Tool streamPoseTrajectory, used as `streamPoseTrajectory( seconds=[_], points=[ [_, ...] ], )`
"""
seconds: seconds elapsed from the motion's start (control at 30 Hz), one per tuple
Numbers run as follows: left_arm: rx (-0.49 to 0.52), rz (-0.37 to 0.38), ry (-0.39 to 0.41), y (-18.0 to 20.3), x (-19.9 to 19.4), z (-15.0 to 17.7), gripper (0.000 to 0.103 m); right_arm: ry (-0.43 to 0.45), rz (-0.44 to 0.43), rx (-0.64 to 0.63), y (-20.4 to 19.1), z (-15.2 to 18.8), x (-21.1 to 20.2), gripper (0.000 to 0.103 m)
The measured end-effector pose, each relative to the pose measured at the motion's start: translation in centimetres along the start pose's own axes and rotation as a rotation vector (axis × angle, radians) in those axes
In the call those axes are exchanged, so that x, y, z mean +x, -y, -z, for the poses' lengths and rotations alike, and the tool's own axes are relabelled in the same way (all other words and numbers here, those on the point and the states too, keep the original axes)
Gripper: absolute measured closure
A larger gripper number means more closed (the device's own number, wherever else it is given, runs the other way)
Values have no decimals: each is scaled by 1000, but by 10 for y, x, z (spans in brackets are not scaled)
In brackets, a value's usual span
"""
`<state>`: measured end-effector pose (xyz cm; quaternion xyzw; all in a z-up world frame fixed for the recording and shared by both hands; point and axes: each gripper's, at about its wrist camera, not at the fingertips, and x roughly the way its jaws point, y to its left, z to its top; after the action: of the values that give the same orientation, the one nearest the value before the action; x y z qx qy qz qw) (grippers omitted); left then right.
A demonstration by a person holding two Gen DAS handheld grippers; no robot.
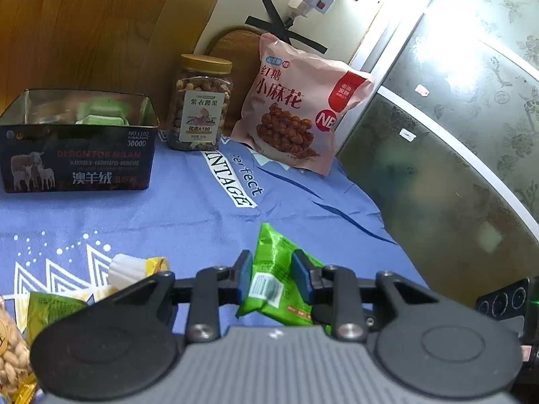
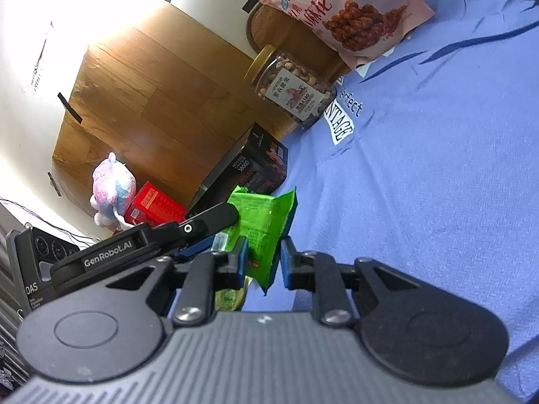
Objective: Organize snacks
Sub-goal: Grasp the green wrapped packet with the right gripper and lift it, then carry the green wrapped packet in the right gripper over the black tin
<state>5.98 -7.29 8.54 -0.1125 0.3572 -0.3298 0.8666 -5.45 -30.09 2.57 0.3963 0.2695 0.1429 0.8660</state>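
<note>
Behind the green snack packet (image 1: 274, 279) we see an open tin box (image 1: 79, 141), a nut jar (image 1: 200, 104) and a pink snack bag (image 1: 303, 104) on the blue cloth (image 1: 202, 208). We pinch that packet with both the left gripper (image 1: 271, 277) and right gripper (image 2: 264, 259), nearly closed.

a blue printed cloth (image 1: 188, 215) covers the surface; on it stand a dark tin (image 1: 77, 158), a nut jar (image 1: 198, 107) and a pink snack bag (image 1: 296, 107).
</note>
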Motion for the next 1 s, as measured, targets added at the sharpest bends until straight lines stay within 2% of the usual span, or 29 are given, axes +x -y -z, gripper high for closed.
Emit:
streamPoseTrajectory(
  seconds=[1.0],
  points=[
    [-13,-23,3,-17,-4,1,77,-37,1,-11,-3,4,16,80]
  ],
)
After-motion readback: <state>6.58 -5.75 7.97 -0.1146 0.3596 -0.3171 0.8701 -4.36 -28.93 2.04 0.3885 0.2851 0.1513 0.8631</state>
